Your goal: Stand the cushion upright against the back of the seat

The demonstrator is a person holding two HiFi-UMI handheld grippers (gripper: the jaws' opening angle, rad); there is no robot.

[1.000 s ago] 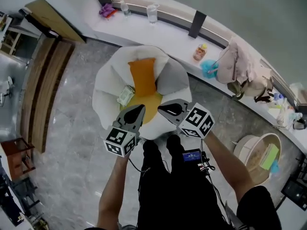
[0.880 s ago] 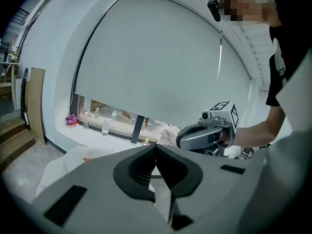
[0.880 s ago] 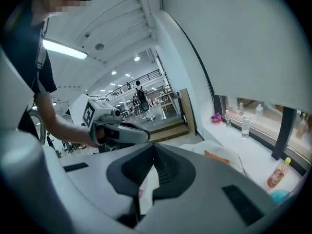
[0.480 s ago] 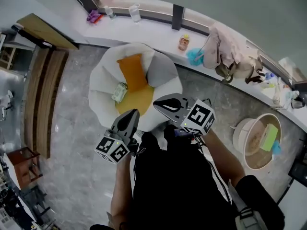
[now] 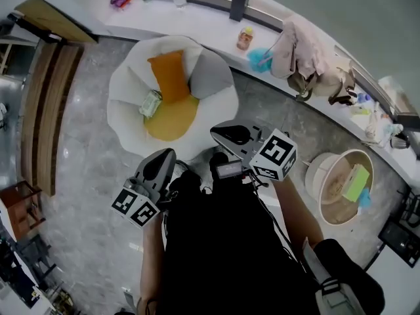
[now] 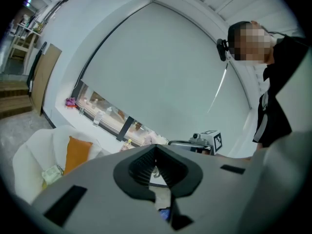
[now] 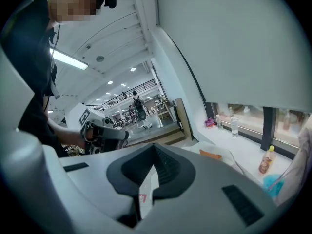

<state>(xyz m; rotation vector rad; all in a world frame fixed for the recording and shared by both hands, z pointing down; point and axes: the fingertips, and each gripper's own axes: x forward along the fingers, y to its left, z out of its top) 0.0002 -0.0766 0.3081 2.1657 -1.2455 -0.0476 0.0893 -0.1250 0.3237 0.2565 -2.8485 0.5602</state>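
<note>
The orange cushion [image 5: 169, 76] stands upright against the back of the white round chair [image 5: 125, 120], next to a grey cushion [image 5: 209, 74] and above the yellow seat pad [image 5: 172, 118]. A small pale green packet [image 5: 150, 104] lies on the seat. My left gripper [image 5: 164, 155] and right gripper [image 5: 220, 132] hang close to the person's body, well short of the chair, both shut and holding nothing. The left gripper view shows the orange cushion [image 6: 77, 152] low at the left. In the right gripper view a corner of the orange cushion [image 7: 210, 154] peeks over the jaws.
A white window ledge [image 5: 197, 18] behind the chair carries bottles and a heap of clothes [image 5: 308, 61]. A round basket [image 5: 341, 182] with items stands on the floor at the right. Wooden steps [image 5: 46, 90] run along the left.
Both grippers have drawn back from the chair towards the person and risen. The chair now lies farther up the head view. The orange cushion has stayed upright.
</note>
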